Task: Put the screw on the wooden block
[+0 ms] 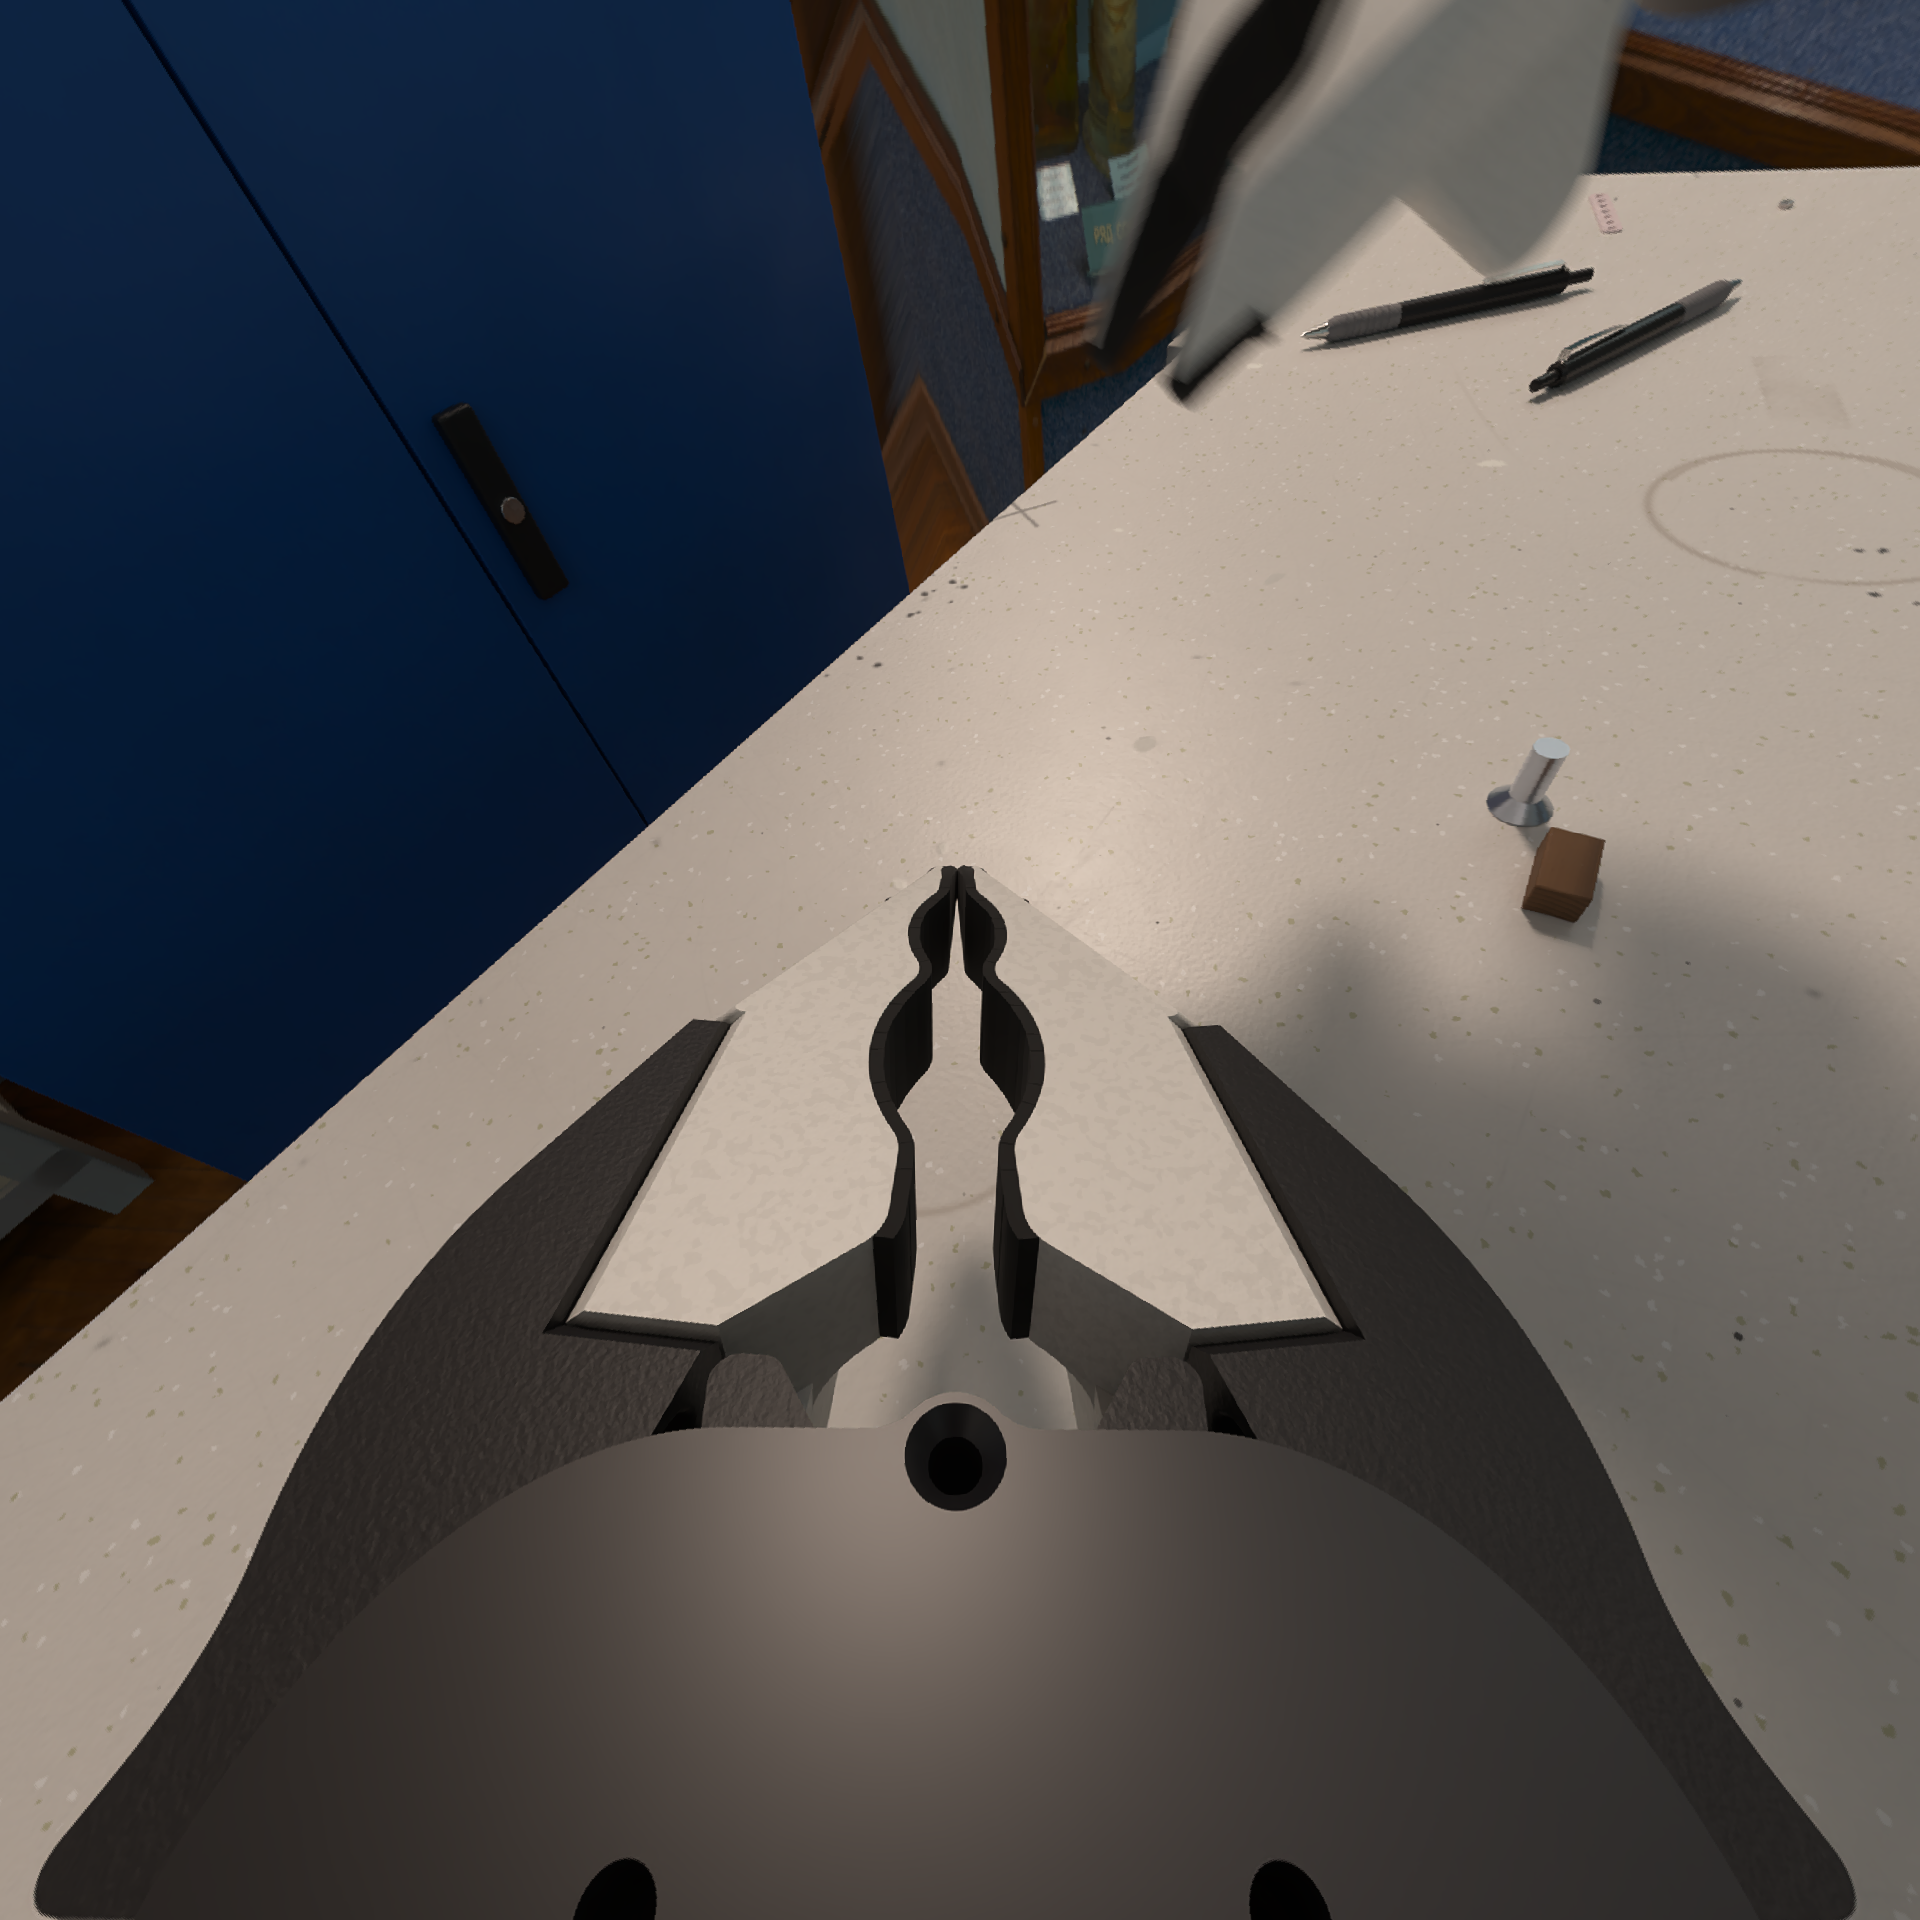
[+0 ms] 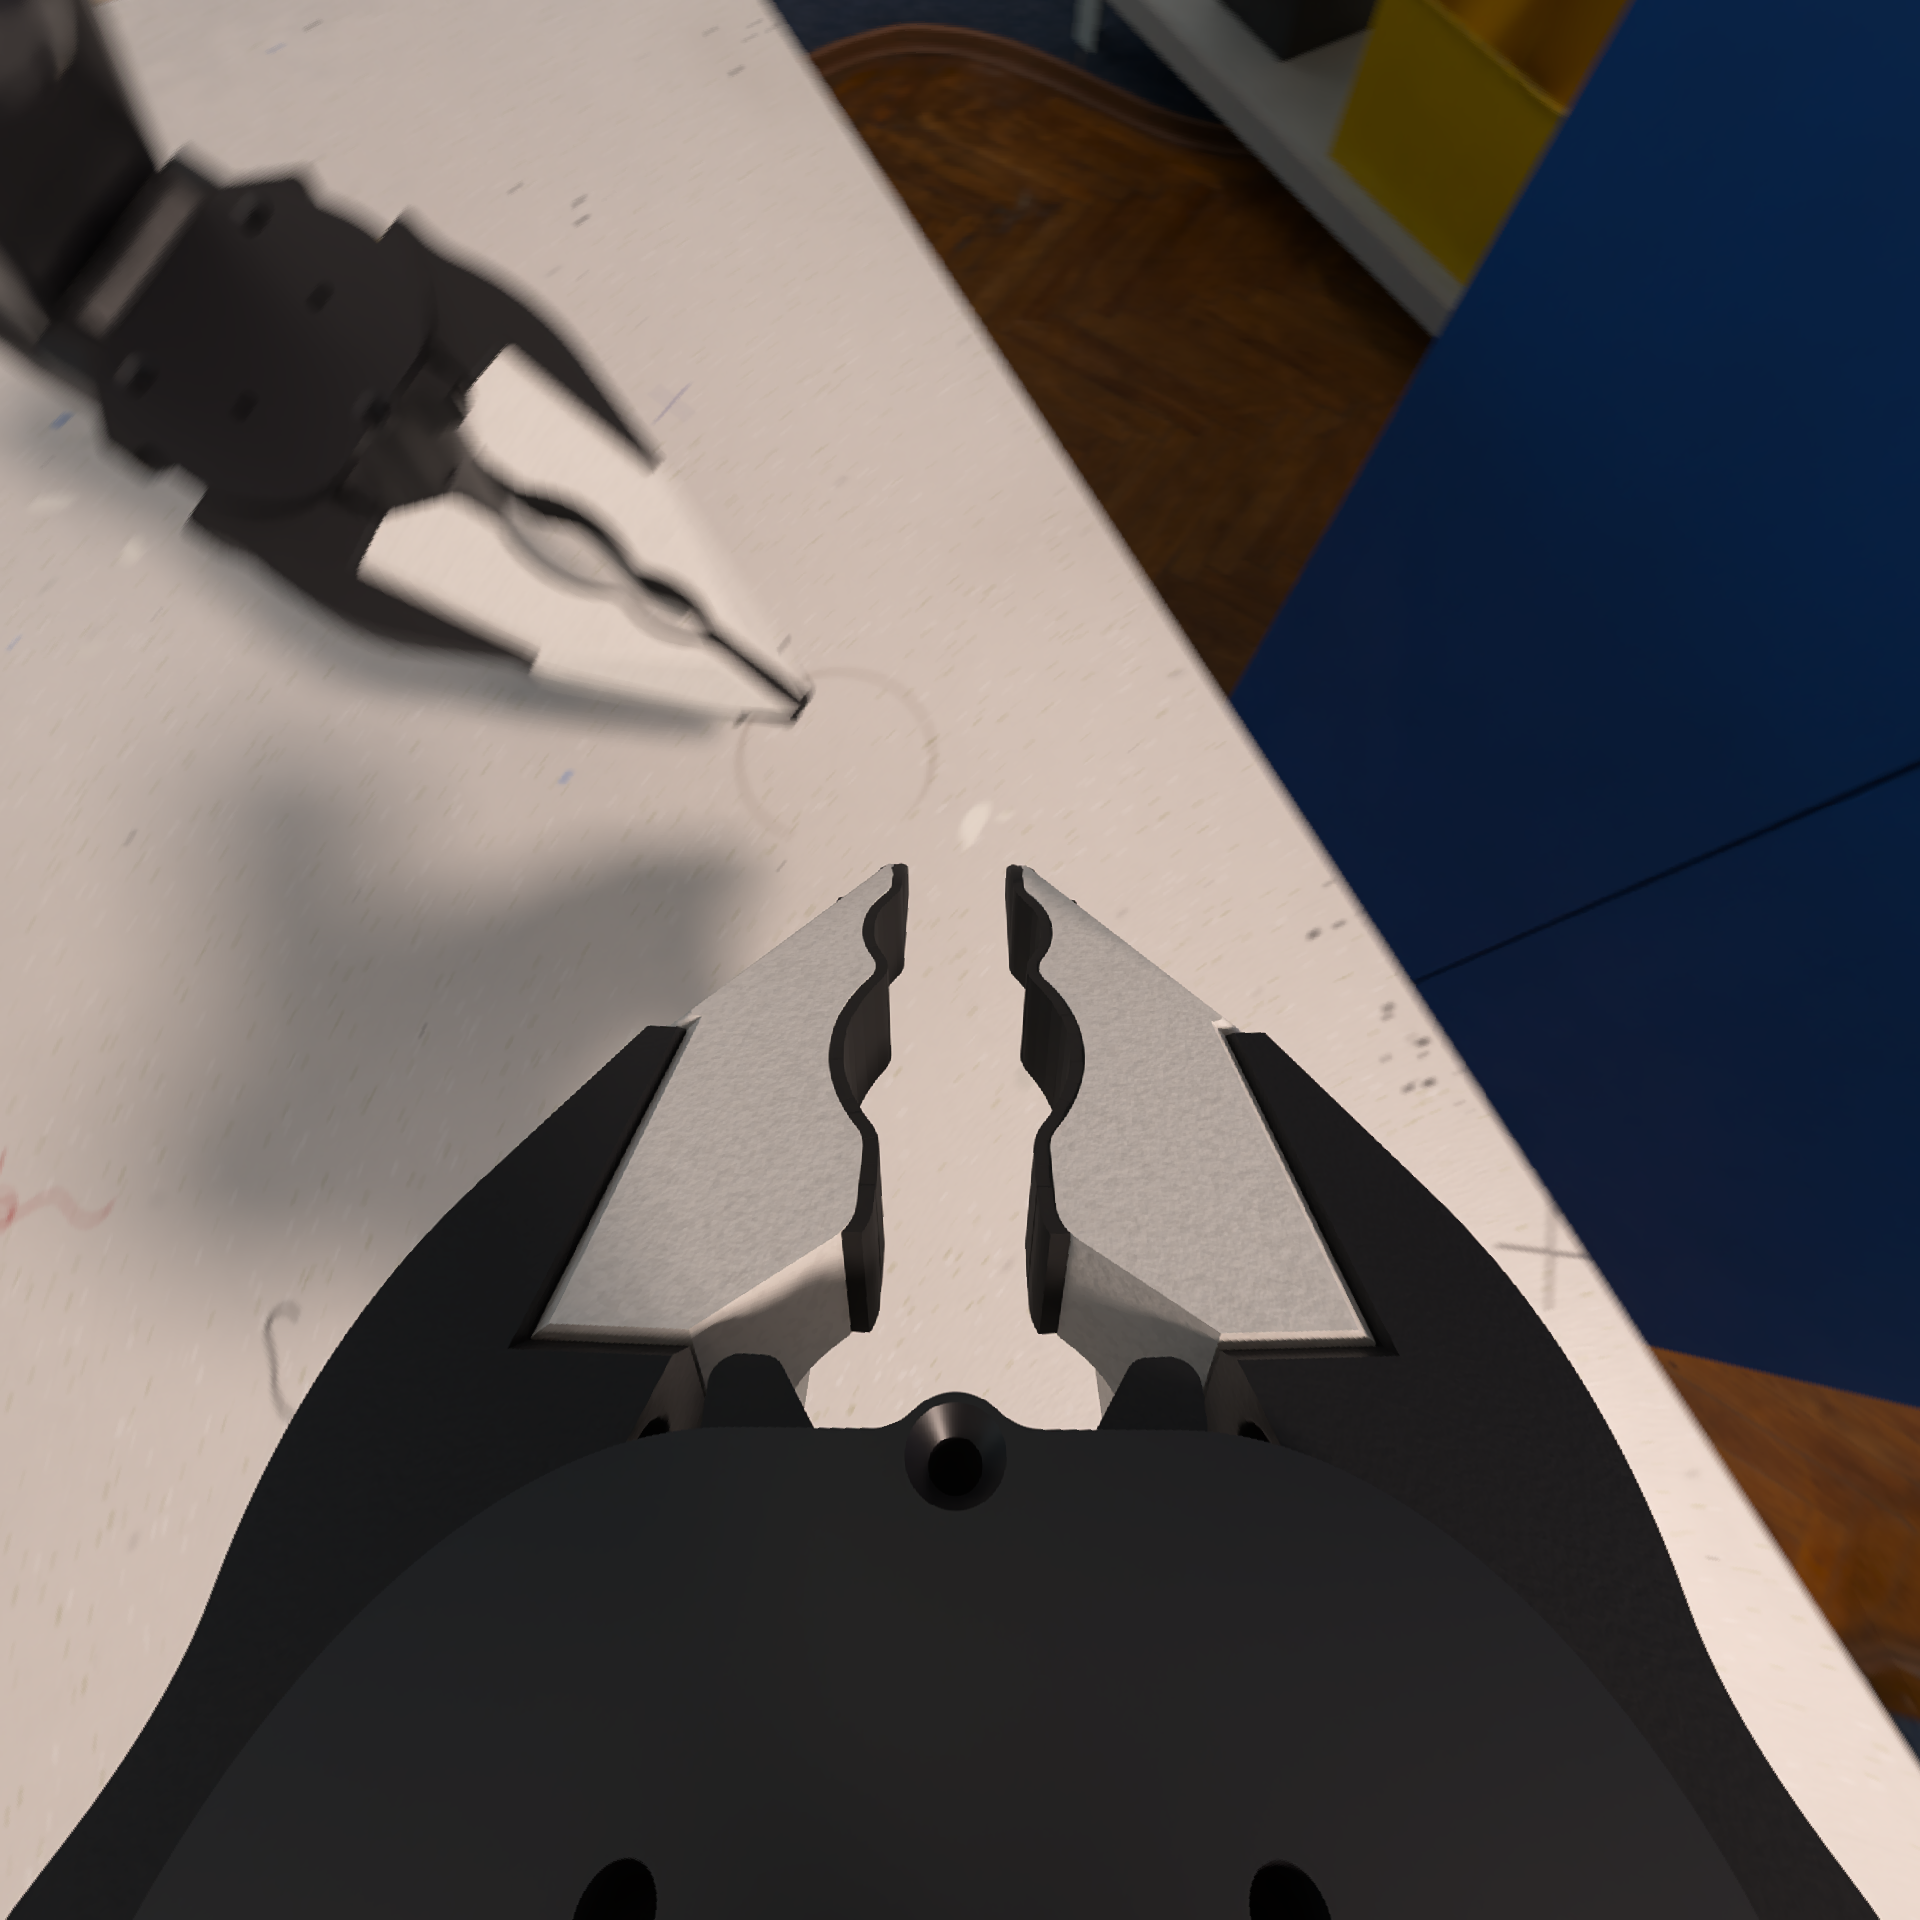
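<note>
In the left wrist view a silver screw point(image 1: 1529, 787) stands head-down on the speckled white table point(image 1: 1195, 727), right of centre. A small brown wooden block point(image 1: 1562, 874) sits on the table just below and right of the screw, close to it. My left gripper point(image 1: 957, 871) is shut and empty, low over the table near its left edge, well left of both. It also shows blurred in the right wrist view point(image 2: 795, 694). My right gripper point(image 2: 956, 873) is open and empty above the table; its blurred fingers point(image 1: 1216, 353) hang at the top of the left wrist view.
Two black-and-grey pens point(image 1: 1444, 303) point(image 1: 1636, 335) lie at the far side of the table. A blue cabinet point(image 1: 364, 416) stands past the table edge, with wooden floor point(image 2: 1091, 260) below. Faint pencil circles point(image 1: 1787, 525) point(image 2: 836, 753) mark the tabletop.
</note>
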